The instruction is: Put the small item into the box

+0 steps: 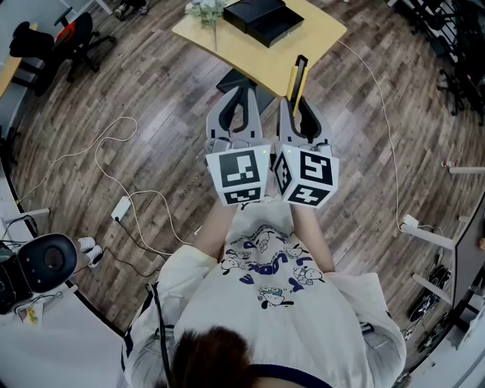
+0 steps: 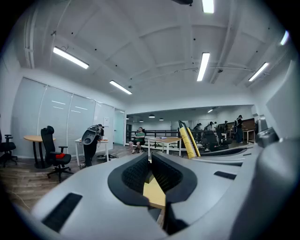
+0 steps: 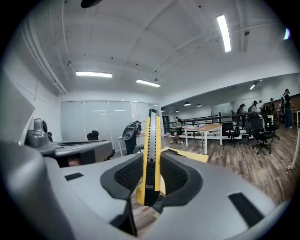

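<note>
Wood-plank floor (image 1: 151, 83), pale table (image 1: 322, 34), office chair (image 1: 79, 38), ceiling strip lights (image 2: 203, 65), glass partitions (image 2: 56, 122) possibly frosted.

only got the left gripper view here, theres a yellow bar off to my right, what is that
Observer: A yellow and black utility knife, clamped upright between the jaws of the right gripper.
Operator: ok and wheres the box, cant see it from here
Observer: The black box lies on the light wooden table, ahead of the right gripper in the head view.
Operator: is the knife at the box
Observer: No. In the head view its tip only overlaps the table's near corner, and the box sits farther in, apart from it.
</note>
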A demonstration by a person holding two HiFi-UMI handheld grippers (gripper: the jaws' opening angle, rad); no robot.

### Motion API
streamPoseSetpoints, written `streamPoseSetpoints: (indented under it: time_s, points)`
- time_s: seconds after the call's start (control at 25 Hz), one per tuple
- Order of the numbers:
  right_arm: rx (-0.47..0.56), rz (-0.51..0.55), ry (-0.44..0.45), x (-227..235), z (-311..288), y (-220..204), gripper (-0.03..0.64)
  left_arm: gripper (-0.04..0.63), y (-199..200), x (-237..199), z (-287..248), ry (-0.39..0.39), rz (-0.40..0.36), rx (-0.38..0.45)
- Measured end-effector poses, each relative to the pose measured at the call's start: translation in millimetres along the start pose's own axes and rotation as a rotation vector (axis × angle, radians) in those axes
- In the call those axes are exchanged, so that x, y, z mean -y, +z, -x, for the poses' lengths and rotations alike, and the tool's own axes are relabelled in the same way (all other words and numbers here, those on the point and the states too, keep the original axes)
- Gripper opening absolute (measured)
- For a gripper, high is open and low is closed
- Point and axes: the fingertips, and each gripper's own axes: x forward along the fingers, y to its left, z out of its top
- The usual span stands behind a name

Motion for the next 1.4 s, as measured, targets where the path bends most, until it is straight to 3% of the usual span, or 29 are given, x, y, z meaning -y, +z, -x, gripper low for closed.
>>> streamPoseSetpoints:
  time_s: [0.68,1.4]
  points:
    - [-0.007,-0.015,0.006,-6,-5,-4,0.121,0.034,-3,-8,-1,0.004,0.004,-0.006]
    - [-0.031,-0.026,-0.026,-29,-57,-11,0.121,0.034,-12,-55,-36,-0.017,0.012,-0.021]
